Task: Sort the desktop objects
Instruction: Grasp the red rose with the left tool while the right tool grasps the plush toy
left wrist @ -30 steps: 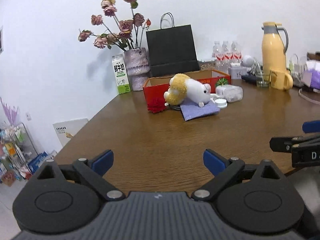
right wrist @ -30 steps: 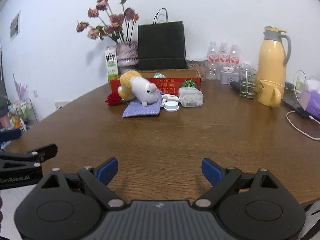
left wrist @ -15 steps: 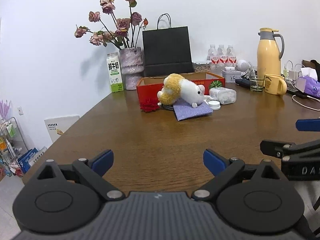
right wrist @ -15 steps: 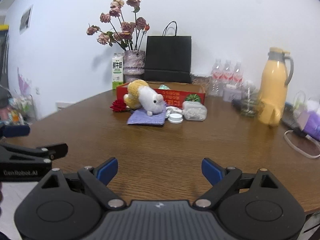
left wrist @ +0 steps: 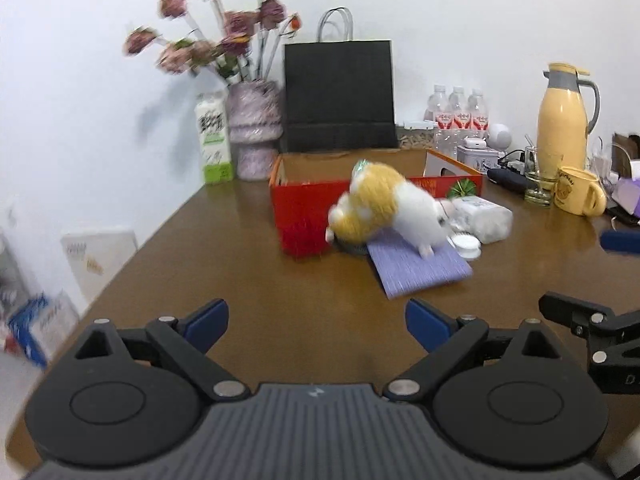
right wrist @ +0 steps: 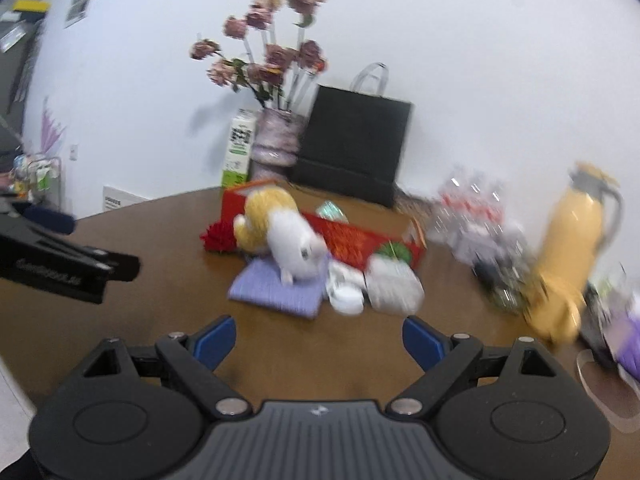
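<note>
Blue-tipped, my left tongs [left wrist: 316,320] stand wide apart and hold nothing; my right tongs [right wrist: 318,338] gape the same. Above both, mid-frame, the plush toy [left wrist: 394,210] lies half on the purple cloth [left wrist: 420,268], just before the red box [left wrist: 304,204], with the white jar [left wrist: 482,220] and round lid [left wrist: 466,245] beside it. Bare brown bench [left wrist: 248,272] stretches between tongs and toy; its left edge runs diagonally at frame left.

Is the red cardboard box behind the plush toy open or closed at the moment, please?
Open. The red box has no lid over it; its brown inner walls show from above in the left wrist view, behind the plush toy.
</note>
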### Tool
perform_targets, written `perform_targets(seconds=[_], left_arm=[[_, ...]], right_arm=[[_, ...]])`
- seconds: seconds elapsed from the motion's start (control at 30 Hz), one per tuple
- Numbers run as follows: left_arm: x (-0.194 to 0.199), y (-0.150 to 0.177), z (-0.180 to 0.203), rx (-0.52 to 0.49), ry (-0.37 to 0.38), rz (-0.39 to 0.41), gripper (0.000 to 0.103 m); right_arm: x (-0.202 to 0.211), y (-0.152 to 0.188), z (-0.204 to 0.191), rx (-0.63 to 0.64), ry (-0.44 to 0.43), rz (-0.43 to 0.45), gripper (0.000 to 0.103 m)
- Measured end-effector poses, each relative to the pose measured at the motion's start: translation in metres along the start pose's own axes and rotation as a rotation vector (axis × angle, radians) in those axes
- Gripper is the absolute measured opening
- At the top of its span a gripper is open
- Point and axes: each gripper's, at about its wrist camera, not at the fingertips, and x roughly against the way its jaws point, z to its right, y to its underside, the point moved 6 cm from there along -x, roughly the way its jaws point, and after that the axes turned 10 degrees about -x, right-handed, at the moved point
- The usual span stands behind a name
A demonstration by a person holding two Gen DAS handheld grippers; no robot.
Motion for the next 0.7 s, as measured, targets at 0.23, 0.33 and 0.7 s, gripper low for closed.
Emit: perform_targets(seconds=[0.23, 0.33, 0.7], left_arm=[[-0.106, -0.030, -0.018, -0.151, 0.065, -0.019, 0.076], [-0.146, -0.034, -0.028, -0.151, 0.103, -0.047, 0.075], [-0.201, -0.033, -0.039, -0.069, 0.249, -0.091, 0.041]], right_arm=[[-0.089, -0.046, -0.016, 0.086, -0.079, -0.015, 0.078], [-0.127, -0.056, -0.023, 0.099, -0.110, -0.030, 0.070], [-0.185, -0.050, -0.019, -0.032, -0.160, -0.114, 0.041]])
